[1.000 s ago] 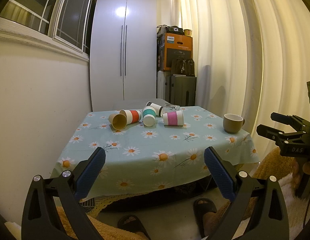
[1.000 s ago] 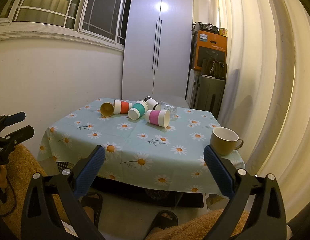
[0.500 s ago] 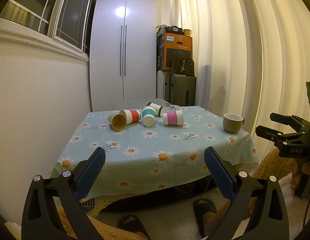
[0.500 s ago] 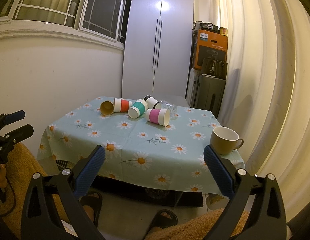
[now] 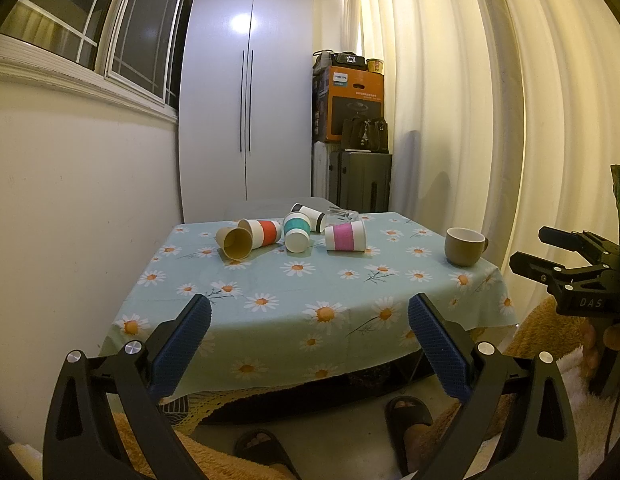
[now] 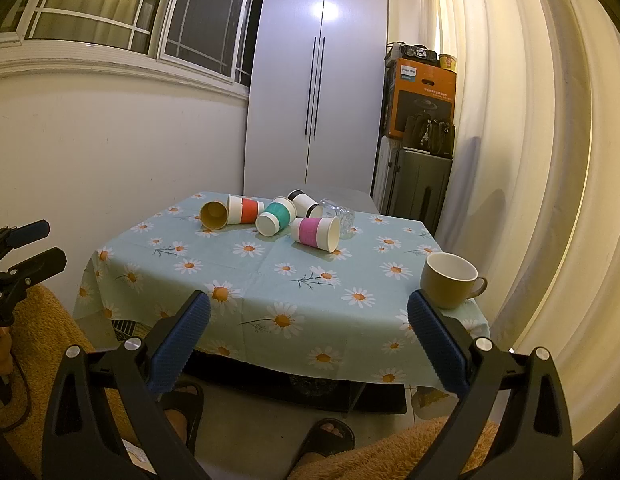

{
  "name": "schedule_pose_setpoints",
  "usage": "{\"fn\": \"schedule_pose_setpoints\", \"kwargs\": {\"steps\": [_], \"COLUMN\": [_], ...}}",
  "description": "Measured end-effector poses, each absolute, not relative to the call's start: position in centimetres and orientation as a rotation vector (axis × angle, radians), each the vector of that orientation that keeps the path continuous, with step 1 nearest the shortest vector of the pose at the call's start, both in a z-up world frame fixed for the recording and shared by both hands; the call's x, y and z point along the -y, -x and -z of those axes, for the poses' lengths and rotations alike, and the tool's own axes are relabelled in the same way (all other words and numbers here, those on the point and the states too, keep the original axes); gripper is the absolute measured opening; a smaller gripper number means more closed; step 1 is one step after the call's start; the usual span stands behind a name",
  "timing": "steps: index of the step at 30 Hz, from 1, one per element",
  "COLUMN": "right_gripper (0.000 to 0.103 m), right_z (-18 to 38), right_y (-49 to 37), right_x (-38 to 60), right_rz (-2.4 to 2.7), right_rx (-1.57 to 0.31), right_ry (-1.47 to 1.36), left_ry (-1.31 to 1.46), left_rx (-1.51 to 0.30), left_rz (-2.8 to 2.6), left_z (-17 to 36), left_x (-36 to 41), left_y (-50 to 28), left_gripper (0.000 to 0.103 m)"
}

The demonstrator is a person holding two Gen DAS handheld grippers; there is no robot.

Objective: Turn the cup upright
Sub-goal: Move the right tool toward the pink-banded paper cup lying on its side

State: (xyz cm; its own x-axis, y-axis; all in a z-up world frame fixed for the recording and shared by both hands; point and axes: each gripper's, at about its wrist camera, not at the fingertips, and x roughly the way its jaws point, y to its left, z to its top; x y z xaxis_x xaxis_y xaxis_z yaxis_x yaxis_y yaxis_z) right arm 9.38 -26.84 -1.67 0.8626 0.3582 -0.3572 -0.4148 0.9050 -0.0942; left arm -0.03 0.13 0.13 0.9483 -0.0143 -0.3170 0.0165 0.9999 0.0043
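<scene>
Several paper cups lie on their sides at the far end of a table with a daisy cloth [image 5: 310, 280]: a tan cup [image 5: 234, 243], a red-banded cup [image 5: 264, 232], a teal-banded cup [image 5: 296, 232], a pink-banded cup [image 5: 345, 237] and a black-banded cup [image 5: 310, 213]. The same cups show in the right wrist view, the pink-banded cup [image 6: 315, 233] nearest. A brown mug [image 6: 449, 280] stands upright at the right edge. My left gripper [image 5: 309, 344] and right gripper [image 6: 308, 342] are both open and empty, held in front of the table's near edge.
A clear glass [image 6: 337, 213] lies behind the paper cups. A white wardrobe [image 5: 246, 100], an orange box [image 5: 353, 104] on a dark case and curtains [image 5: 469, 120] stand behind. A wall is to the left. Sandalled feet [image 6: 325, 436] are below.
</scene>
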Motion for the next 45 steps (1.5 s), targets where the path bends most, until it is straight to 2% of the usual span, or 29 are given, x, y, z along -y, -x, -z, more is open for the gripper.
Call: {"fn": "schedule_pose_setpoints", "kwargs": {"steps": [8, 21, 33, 45], "right_gripper": [0.098, 0.098, 0.098, 0.098], "right_z": [1.6, -0.1, -0.4, 1.5], "right_y": [-9.5, -16.0, -27.1, -37.0], "right_x": [26.8, 25.7, 24.0, 24.9], "right_rz": [-0.401, -0.462, -0.489, -0.545], "right_rx": [-0.360, -0.548, -0.665, -0.781], "right_ry": [0.166, 0.132, 0.129, 0.068], "left_ry": [0.022, -0.005, -0.261, -0.584], "left_rx": [-0.330, -0.429, -0.568, -0.678], "left_rz": [0.042, 0.181, 0.297, 0.577], "left_z": [-0.4, -2.2, -4.7, -2.7], "left_x": [-0.1, -0.5, 0.4, 4.8], "left_y": [0.0, -4.5, -18.4, -33.8], "left_gripper": [0.096, 0.096, 0.096, 0.096]}}
